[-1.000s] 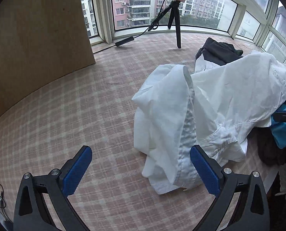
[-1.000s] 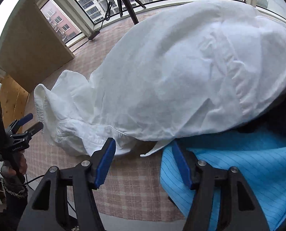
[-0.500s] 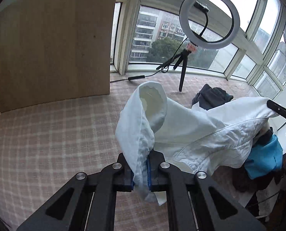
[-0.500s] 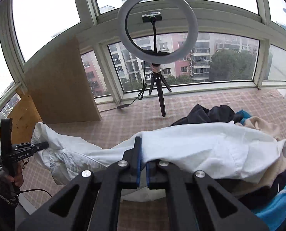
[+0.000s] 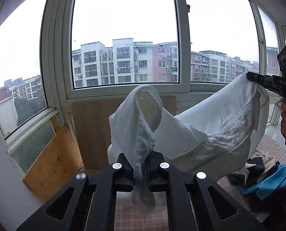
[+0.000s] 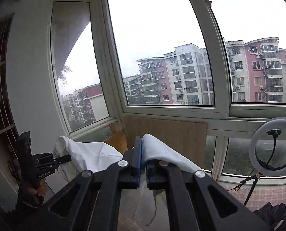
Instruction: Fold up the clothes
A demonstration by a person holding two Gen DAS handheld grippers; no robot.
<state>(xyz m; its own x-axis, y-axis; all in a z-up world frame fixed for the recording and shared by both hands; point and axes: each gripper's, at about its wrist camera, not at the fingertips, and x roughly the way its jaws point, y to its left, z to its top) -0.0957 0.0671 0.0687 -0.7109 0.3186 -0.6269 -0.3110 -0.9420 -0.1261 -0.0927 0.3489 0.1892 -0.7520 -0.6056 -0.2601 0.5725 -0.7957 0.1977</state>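
Observation:
A white shirt hangs in the air, stretched between both grippers in front of the windows. My left gripper is shut on a bunched edge of it, with cloth looping up over the jaws. In the left wrist view my right gripper holds the far corner at the upper right. My right gripper is shut on the white shirt in its own view. There the left gripper pinches the other end at the lower left, held by a hand.
A pile of dark, beige and blue clothes lies on the pink checked surface at the lower right. A ring light on a tripod stands by the window at the right. Wooden boards lean under the sill.
Both grippers went from open beside the shirt on the surface to shut on it, then lifted it high; the views now face the windows and the shirt hangs spread between them.

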